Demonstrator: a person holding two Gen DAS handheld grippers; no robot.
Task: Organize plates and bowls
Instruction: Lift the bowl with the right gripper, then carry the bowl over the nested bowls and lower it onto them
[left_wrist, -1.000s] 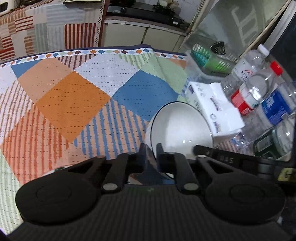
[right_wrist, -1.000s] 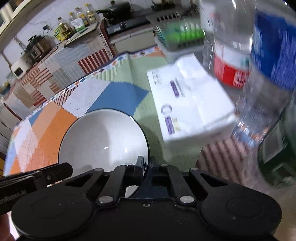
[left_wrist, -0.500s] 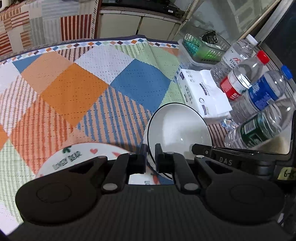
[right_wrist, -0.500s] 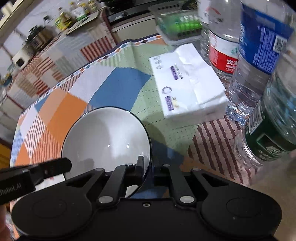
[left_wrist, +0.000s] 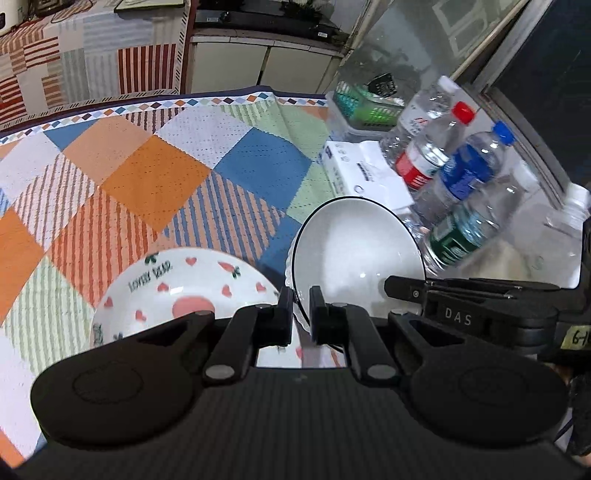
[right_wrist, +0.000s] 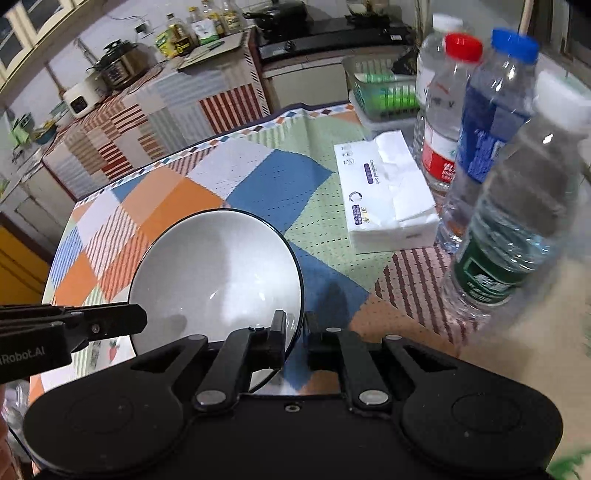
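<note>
A white bowl with a dark rim (left_wrist: 354, 251) is held up off the patterned tablecloth by both grippers. My left gripper (left_wrist: 301, 310) is shut on its left rim. My right gripper (right_wrist: 295, 332) is shut on its right rim, and the bowl (right_wrist: 218, 273) fills the lower left of the right wrist view. A white plate with red hearts and green lettering (left_wrist: 177, 291) lies on the cloth below and left of the bowl. The right gripper's arm shows in the left wrist view (left_wrist: 461, 306); the left one shows in the right wrist view (right_wrist: 70, 328).
Several water bottles (right_wrist: 480, 122) stand close at the right, one with a green label (right_wrist: 491, 284) nearest. A white tissue pack (right_wrist: 384, 195) lies beside them. A green basket (right_wrist: 384, 96) stands at the far right. The checked tablecloth (left_wrist: 155, 173) stretches left. Kitchen counters stand beyond.
Both grippers have pulled back toward me and lifted with the bowl. The heart plate has come more fully into the left wrist view below the bowl.
</note>
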